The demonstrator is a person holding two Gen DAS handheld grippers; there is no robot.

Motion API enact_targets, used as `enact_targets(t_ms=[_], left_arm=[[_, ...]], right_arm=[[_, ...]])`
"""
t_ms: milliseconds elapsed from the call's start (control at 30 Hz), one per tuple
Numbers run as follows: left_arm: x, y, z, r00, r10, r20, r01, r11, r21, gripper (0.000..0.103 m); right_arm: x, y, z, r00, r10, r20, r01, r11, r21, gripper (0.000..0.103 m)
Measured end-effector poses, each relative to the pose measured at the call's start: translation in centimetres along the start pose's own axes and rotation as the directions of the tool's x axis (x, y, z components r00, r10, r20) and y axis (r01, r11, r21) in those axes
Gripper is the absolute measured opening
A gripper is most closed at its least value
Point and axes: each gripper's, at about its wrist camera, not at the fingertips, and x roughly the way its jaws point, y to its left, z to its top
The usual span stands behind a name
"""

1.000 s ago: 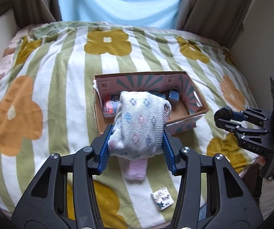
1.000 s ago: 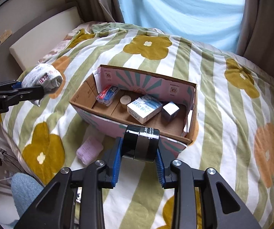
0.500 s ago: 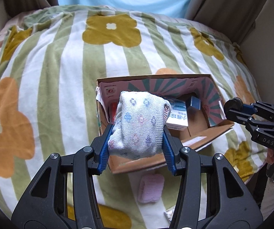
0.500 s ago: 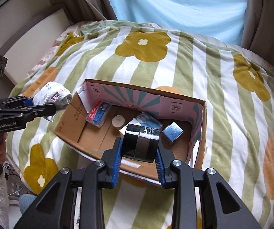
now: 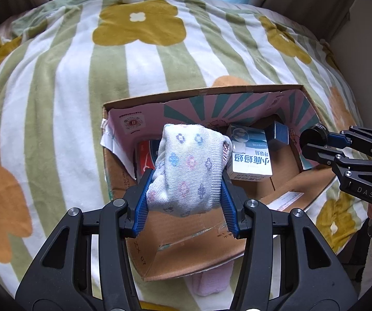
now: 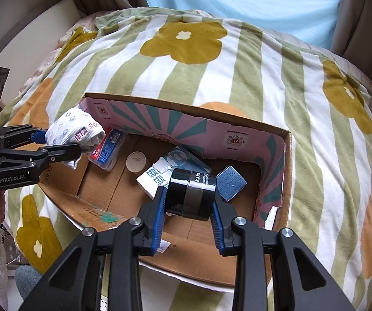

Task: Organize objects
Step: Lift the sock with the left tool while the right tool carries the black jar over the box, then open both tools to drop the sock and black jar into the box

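Sock (image 5: 188, 171) and black jar (image 6: 191, 197) gripped, seemingly above box (image 6: 285, 155)

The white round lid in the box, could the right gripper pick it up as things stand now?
Probably not: the right gripper is shut on the black jar. The white round lid lies uncovered on the box floor, so the path itself looks free.

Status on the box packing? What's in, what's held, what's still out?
Done: the cardboard box already holds a white carton, a blue cube, a red packet and a small round lid.

In hand: the left tool grips a rolled sock over the box; the right tool grips a black jar over it.

Left: release both, then a pink item outside the box.
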Motion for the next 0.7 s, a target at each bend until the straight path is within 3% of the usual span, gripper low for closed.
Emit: enact_targets(t_ms=[400, 467, 500, 533, 567, 600, 700], left_arm=[[1.2, -1.2, 0.1, 0.998, 0.055, -0.019, -0.054, 0.997, 0.051, 0.046], [1.2, -1.3, 0.2, 0.997, 0.074, -0.018, -0.073, 0.996, 0.058, 0.056], [1.2, -1.4, 0.2, 0.997, 0.078, -0.017, -0.077, 0.995, 0.065, 0.081], [1.2, -1.6, 0.2, 0.997, 0.081, -0.018, -0.08, 0.994, 0.073, 0.098], [1.1, -1.7, 0.2, 0.997, 0.081, -0.01, -0.08, 0.994, 0.08, 0.103], [1.1, -1.8, 0.1, 0.996, 0.084, -0.006, -0.084, 0.993, 0.087, 0.103], [1.1, -1.6, 0.1, 0.996, 0.093, -0.007, -0.092, 0.992, 0.086, 0.103]], right_arm=[[1.0, 0.3, 0.3, 1.0, -0.006, -0.023, 0.007, 1.0, 0.003, 0.029], [1.5, 0.2, 0.4, 0.999, -0.013, -0.043, 0.013, 1.0, 0.007, 0.03], [1.7, 0.2, 0.4, 0.999, -0.019, -0.051, 0.019, 1.0, 0.009, 0.033], [1.9, 0.3, 0.4, 0.998, -0.03, -0.058, 0.03, 1.0, 0.006, 0.041], [2.0, 0.3, 0.3, 0.998, -0.039, -0.058, 0.039, 0.999, 0.002, 0.064], [2.0, 0.3, 0.3, 0.998, -0.044, -0.051, 0.045, 0.999, 0.006, 0.08], [1.9, -0.1, 0.1, 0.998, -0.041, -0.042, 0.042, 0.999, 0.029, 0.082]])
